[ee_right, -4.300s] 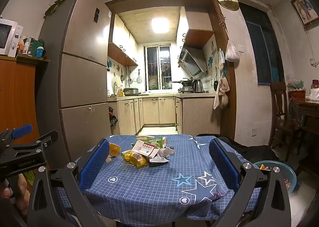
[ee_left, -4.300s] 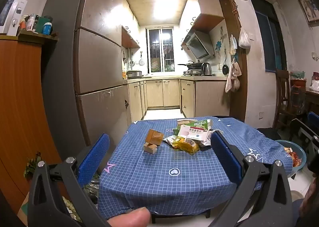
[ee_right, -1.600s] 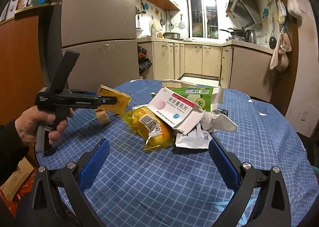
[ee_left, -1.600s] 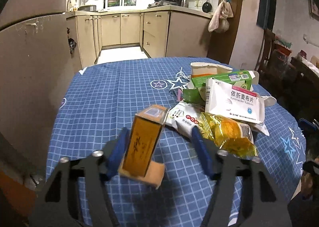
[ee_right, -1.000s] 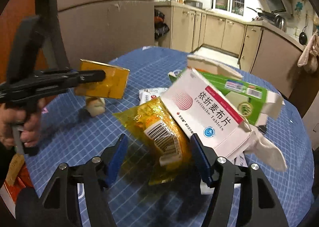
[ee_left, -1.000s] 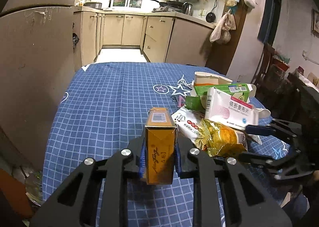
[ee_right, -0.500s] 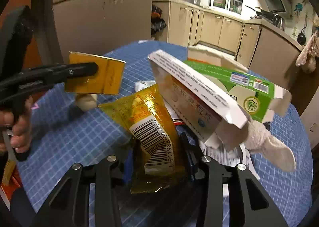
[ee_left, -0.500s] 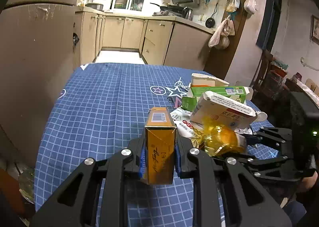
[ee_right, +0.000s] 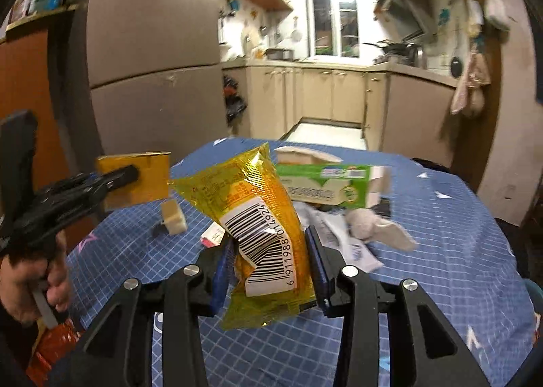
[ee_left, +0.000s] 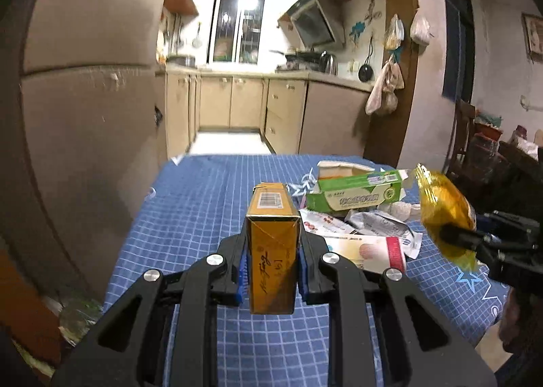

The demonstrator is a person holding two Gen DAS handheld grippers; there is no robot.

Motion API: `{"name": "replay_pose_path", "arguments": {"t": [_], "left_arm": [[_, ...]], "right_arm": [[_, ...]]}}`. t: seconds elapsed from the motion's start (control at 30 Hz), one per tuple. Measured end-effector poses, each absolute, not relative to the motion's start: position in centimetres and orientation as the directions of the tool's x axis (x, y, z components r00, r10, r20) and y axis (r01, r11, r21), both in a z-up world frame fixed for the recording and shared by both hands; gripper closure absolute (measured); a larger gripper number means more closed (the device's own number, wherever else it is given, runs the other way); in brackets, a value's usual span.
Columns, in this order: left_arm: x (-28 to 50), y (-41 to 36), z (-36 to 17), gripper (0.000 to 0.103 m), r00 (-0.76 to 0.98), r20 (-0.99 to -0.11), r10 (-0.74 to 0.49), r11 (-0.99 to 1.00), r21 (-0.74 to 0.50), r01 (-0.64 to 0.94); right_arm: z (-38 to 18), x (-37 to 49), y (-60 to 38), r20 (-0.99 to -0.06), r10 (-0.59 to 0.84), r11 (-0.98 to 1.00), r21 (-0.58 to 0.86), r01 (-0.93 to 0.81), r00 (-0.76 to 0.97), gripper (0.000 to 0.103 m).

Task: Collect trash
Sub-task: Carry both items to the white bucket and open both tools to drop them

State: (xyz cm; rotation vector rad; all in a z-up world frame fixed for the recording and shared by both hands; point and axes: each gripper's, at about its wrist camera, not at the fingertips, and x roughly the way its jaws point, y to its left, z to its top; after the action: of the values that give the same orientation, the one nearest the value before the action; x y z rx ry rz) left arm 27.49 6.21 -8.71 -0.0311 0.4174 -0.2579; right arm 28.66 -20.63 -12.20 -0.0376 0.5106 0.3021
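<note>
The left gripper [ee_left: 272,271] has its jaws clamped on an orange box [ee_left: 273,251], which stands upright between the blue pads, clear of the bench [ee_left: 203,210] with its blue checked cloth. In the right wrist view the same box [ee_right: 135,180] shows at the left, held out over the bench edge by a hand [ee_right: 30,281].

The right gripper [ee_right: 271,271] has its jaws clamped on a yellow wrapper [ee_right: 261,234], barcode side facing the camera; these jaws have just been closing onto it. The wrapper is lifted off the cloth and tilts up and away from the gripper. In the left wrist view it [ee_left: 444,214] hangs at the right, above the bench.

The rest of the trash lies on the bench: a green carton [ee_left: 356,191] with torn ends, a white box [ee_left: 366,251] just in front of it, crumpled foil packets [ee_left: 380,220] between them, a tissue wad [ee_right: 370,227] beside the carton, and a small beige block [ee_right: 173,217] near the left edge.
</note>
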Motion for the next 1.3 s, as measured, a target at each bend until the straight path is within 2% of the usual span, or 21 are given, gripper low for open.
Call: {"name": "replay_pose_path", "arguments": {"t": [0.2, 0.33, 0.83, 1.07, 1.3], "left_arm": [[24.3, 3.3, -6.7, 0.083, 0.917, -0.317, -0.242, 0.968, -0.02, 0.248], [22.8, 0.4, -4.9, 0.083, 0.921, -0.261, -0.289, 0.954, -0.002, 0.299], [16.0, -15.8, -1.8, 0.083, 0.772, -0.161, -0.615, 0.78, 0.022, 0.625], [11.4, -24.3, -3.4, 0.083, 0.644, -0.171, -0.746, 0.651, 0.016, 0.759], [7.3, -33.5, -7.8, 0.083, 0.512, -0.265, -0.817, 0.527, 0.017, 0.85]], "right_arm": [[-9.8, 26.1, -22.5, -0.439, 0.193, 0.978, 0.017, -0.207, 0.878, 0.061], [-8.0, 23.3, -25.5, -0.391, 0.122, 0.992, 0.016, -0.126, 0.912, 0.061], [-3.0, 7.1, -45.5, -0.288, -0.273, 0.956, 0.022, 0.291, 0.918, 0.061], [-6.2, -3.0, -56.0, -0.347, -0.443, 0.875, 0.035, 0.484, 0.827, 0.061], [-12.6, -10.2, -65.6, -0.482, -0.519, 0.773, 0.088, 0.628, 0.706, 0.061]]}}
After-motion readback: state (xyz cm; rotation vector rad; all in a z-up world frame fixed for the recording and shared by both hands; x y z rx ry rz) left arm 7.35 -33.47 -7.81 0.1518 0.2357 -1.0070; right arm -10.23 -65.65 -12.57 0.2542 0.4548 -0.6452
